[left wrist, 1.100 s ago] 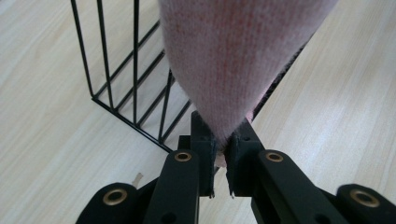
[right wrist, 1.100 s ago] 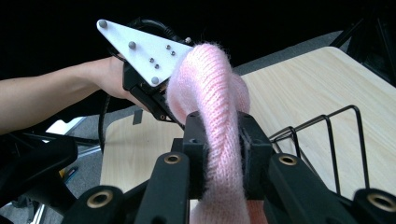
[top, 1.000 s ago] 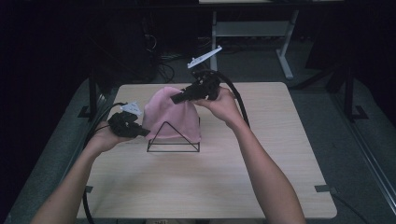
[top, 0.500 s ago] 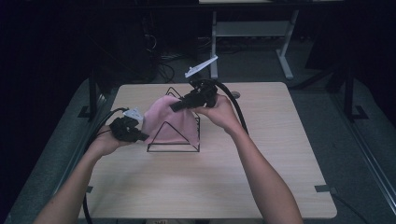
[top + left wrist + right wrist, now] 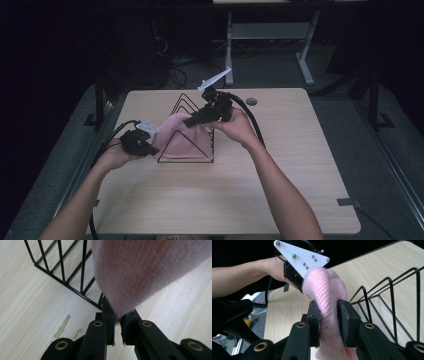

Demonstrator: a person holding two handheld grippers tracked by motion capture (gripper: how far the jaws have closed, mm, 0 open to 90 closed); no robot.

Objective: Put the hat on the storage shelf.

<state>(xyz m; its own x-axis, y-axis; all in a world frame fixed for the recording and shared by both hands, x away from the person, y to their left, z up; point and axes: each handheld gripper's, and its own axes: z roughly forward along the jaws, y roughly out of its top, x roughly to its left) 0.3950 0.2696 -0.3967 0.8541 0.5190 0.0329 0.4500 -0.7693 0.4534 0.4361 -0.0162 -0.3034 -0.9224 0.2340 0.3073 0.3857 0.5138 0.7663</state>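
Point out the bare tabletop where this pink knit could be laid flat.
The table is bare across its near half, in front of the wire rack, and along its right side. It is crowded mid-left, where the left gripper and right gripper hold the pink knit over the rack.

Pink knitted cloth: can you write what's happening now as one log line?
left tool: shut on pink knitted cloth edge | right tool: shut on its top | cloth draped over black wire rack | table
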